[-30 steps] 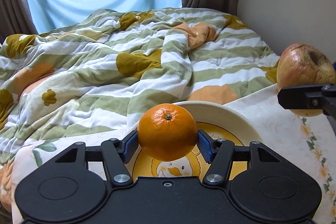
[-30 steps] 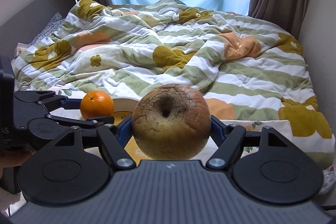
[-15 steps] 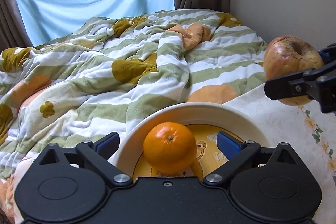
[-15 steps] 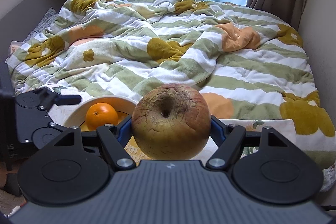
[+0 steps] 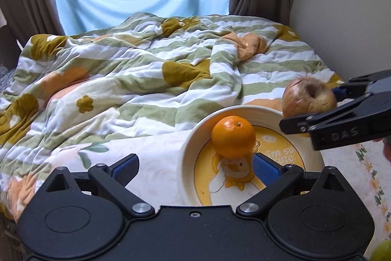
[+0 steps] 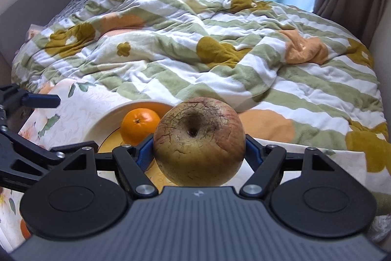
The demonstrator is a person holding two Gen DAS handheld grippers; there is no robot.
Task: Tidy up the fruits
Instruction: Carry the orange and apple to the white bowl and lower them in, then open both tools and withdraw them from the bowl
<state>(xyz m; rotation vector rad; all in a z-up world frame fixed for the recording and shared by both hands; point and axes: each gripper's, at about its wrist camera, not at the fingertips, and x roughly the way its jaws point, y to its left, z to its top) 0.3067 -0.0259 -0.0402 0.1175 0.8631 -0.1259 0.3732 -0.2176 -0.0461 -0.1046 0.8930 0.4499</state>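
Observation:
An orange [image 5: 233,136] sits in a cream plate [image 5: 188,151] with a yellow cartoon centre, on a floral cloth. It also shows in the right wrist view [image 6: 139,125]. My left gripper [image 5: 195,168] is open and empty, drawn back to the left of the plate. My right gripper [image 6: 199,151] is shut on a brownish, cracked apple [image 6: 199,141] and holds it above the plate's right rim [image 6: 105,121]. The apple [image 5: 309,99] shows at the right in the left wrist view.
A striped green and white quilt [image 5: 146,70] covers the bed behind the plate. A wall [image 5: 342,4] and curtains stand at the right. A green fruit [image 5: 381,252] peeks in at the bottom right corner. Another orange [image 6: 24,229] lies at the lower left.
My left gripper opened, let the orange go into the plate, and pulled back to the left. My right gripper carried the apple closer, over the plate's right rim.

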